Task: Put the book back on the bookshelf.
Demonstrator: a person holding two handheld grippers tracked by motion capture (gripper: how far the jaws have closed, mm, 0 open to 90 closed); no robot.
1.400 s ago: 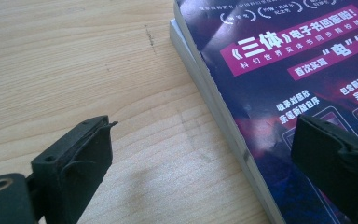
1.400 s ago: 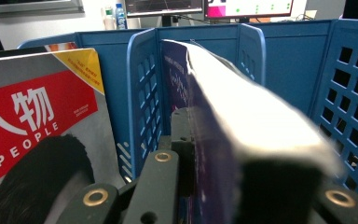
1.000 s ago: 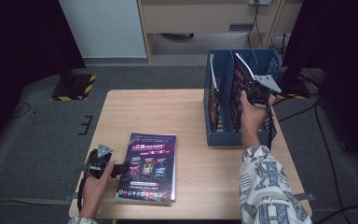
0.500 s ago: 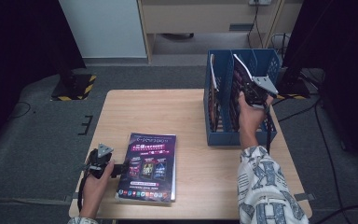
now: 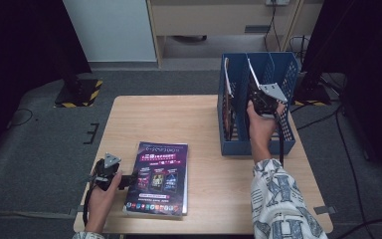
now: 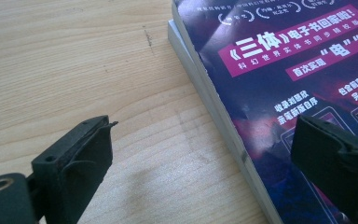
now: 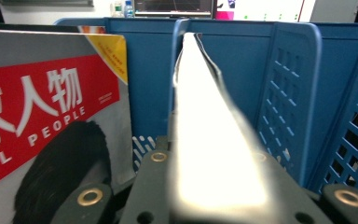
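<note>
A purple-covered magazine point(image 5: 158, 177) point(image 6: 284, 70) lies flat near the table's front left, on top of another one with a white edge. My left gripper point(image 5: 129, 180) point(image 6: 205, 158) is open, straddling its left edge: one jaw over bare wood, the other over the cover. A blue file rack point(image 5: 283, 134) point(image 7: 289, 93) stands at the right. My right gripper point(image 5: 256, 97) point(image 7: 205, 196) is shut on a thin magazine point(image 5: 251, 74) point(image 7: 205, 140), held upright in the rack's middle slot. Its jaws have just been opening a little, with the magazine still between them.
A red-and-grey magazine point(image 7: 42, 116) point(image 5: 227, 107) stands in the rack's left slot, close beside the held one. The wooden table point(image 5: 179, 124) point(image 6: 74, 70) is bare between the flat magazine and the rack. A cabinet and dark stands are beyond the table.
My right hand with the magazine has sunk slightly lower into the rack. The left gripper and the flat magazine have stayed put.
</note>
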